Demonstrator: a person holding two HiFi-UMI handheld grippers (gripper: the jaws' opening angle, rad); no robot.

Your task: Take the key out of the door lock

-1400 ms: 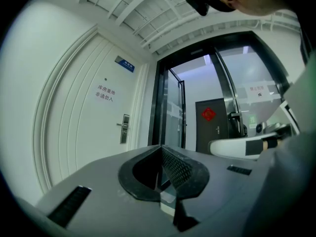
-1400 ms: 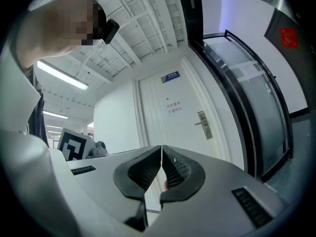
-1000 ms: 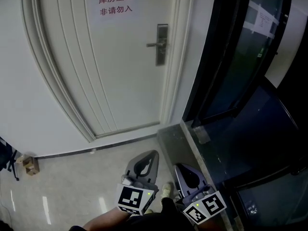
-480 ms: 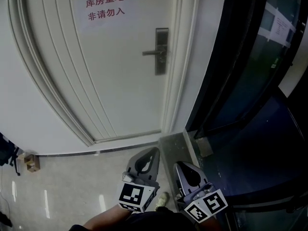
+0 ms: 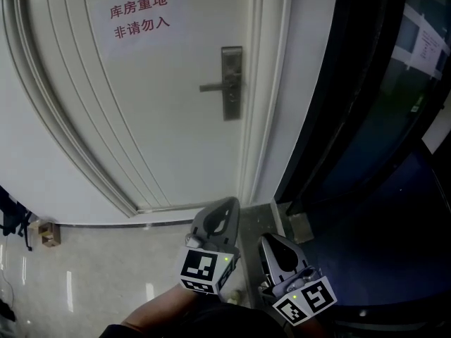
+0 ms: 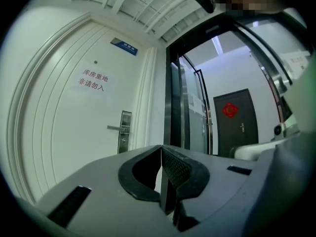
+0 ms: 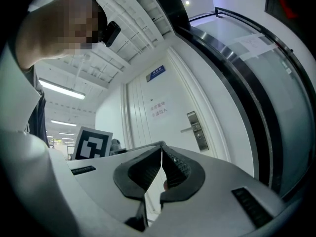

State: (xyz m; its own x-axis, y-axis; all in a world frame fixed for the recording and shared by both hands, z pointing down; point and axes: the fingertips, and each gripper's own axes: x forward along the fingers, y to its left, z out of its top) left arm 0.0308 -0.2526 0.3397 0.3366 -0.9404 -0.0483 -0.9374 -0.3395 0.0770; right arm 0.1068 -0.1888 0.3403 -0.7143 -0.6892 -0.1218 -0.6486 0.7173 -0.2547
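Key indiscernible at lock plate (image 5: 231, 83), well ahead of left gripper (image 6: 161, 149) and right gripper (image 7: 162, 149), both clamped shut, empty; presumably light, stiff, slippery metal; pinch the bow flat.

The lock plate (image 5: 232, 83) sits at the door's (image 5: 169, 132) right edge, right of the sign (image 5: 139, 17), with glass panels (image 5: 394, 104) farther right.
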